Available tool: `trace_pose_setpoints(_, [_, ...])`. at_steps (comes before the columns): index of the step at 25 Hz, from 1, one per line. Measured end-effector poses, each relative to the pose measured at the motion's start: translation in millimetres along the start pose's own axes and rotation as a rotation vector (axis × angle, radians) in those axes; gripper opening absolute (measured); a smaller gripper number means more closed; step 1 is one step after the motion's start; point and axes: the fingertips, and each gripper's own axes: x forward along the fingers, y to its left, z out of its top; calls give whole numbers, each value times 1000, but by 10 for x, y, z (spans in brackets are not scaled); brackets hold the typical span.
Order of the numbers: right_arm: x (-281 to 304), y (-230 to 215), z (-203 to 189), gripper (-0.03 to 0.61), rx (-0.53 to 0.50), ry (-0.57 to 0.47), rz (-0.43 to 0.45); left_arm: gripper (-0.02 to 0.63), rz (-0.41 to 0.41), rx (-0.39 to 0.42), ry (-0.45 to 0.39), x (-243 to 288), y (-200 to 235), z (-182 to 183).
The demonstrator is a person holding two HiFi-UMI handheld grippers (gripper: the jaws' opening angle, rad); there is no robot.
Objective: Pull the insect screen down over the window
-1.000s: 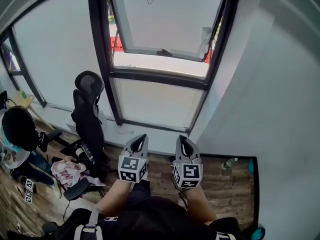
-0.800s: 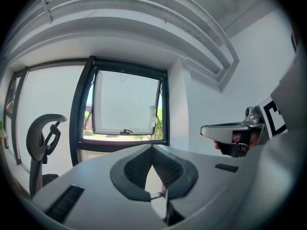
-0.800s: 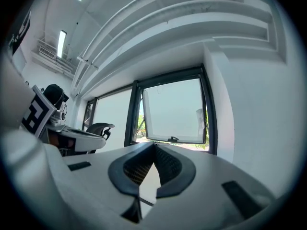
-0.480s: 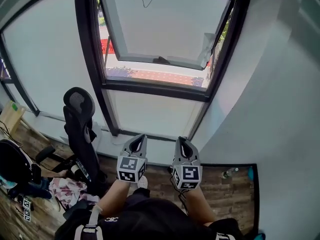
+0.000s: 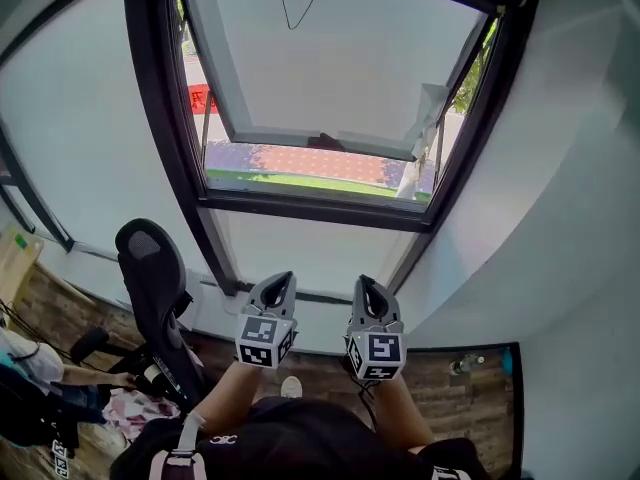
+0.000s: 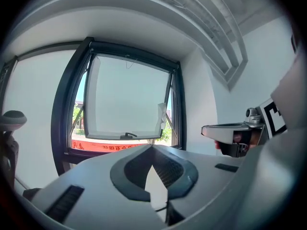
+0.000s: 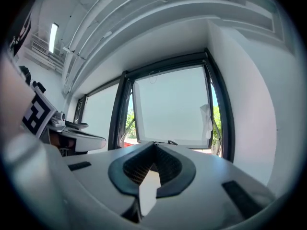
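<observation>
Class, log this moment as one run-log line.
left gripper: shut, empty | right gripper: shut, empty | window: open | cord: hanging at top, untouched | screen: not down

The window [image 5: 330,98] stands far, straight ahead, with a cord [image 5: 284,8] hanging at its top. Near, the left gripper [image 5: 283,278] and right gripper [image 5: 362,282] lie side by side before it. A chair [image 5: 150,268] stands left of them, below the window. A bottle [image 5: 466,364] lies on the floor [image 5: 440,393] at right.
</observation>
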Motion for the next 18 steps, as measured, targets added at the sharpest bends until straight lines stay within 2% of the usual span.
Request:
trace_pose_setpoints(5, [572, -88, -32, 5, 2, 14, -33, 0, -11, -17, 10, 477, 367, 59])
trace_pose_setpoints(11, [1040, -262, -50, 5, 21, 23, -52, 0, -32, -11, 10, 890, 554, 187])
trace_pose_setpoints(18, [1289, -364, -128, 6, 18, 41, 18, 0, 31, -25, 39, 1121, 704, 90])
